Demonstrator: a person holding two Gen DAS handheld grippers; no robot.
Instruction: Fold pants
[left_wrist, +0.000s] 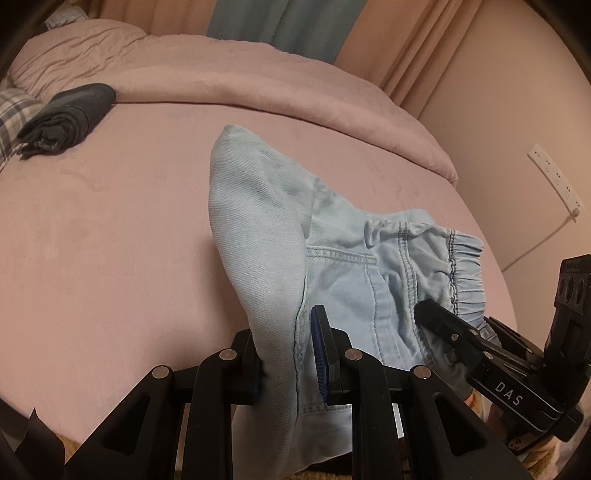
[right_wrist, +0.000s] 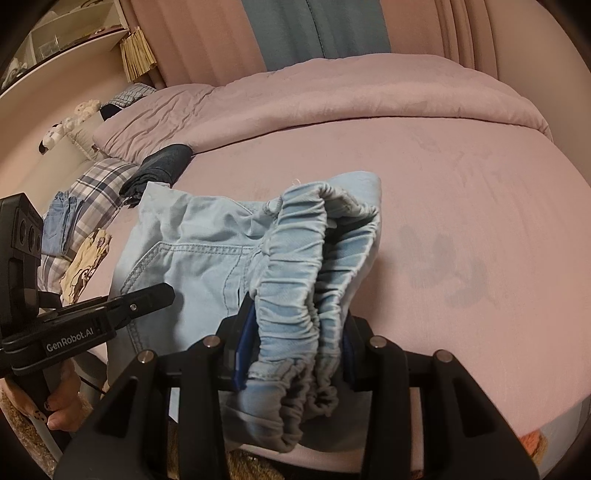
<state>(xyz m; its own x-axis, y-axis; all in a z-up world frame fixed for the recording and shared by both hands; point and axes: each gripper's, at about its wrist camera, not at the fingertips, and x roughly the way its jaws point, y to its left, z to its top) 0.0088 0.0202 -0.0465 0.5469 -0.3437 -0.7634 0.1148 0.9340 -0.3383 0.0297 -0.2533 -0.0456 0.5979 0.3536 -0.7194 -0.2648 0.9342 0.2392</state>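
Note:
Light blue denim pants (left_wrist: 258, 236) lie bunched at the near edge of a pink bed (left_wrist: 110, 221). My left gripper (left_wrist: 286, 354) is shut on a raised fold of the pants along a side seam. My right gripper (right_wrist: 295, 343) is shut on the gathered elastic waistband (right_wrist: 295, 258), which stands up between its blue pads. The pants (right_wrist: 199, 251) spread left of it with a pocket seam showing. Each gripper shows in the other's view: the right one (left_wrist: 461, 332) at the waistband, the left one (right_wrist: 147, 299) at the pants' left side.
A folded dark garment (left_wrist: 70, 114) lies at the far left of the bed, beside a plaid cloth (right_wrist: 96, 188) and other clothes. A pink duvet (left_wrist: 258, 81) is rolled along the back. A wall socket strip (left_wrist: 554, 177) is to the right.

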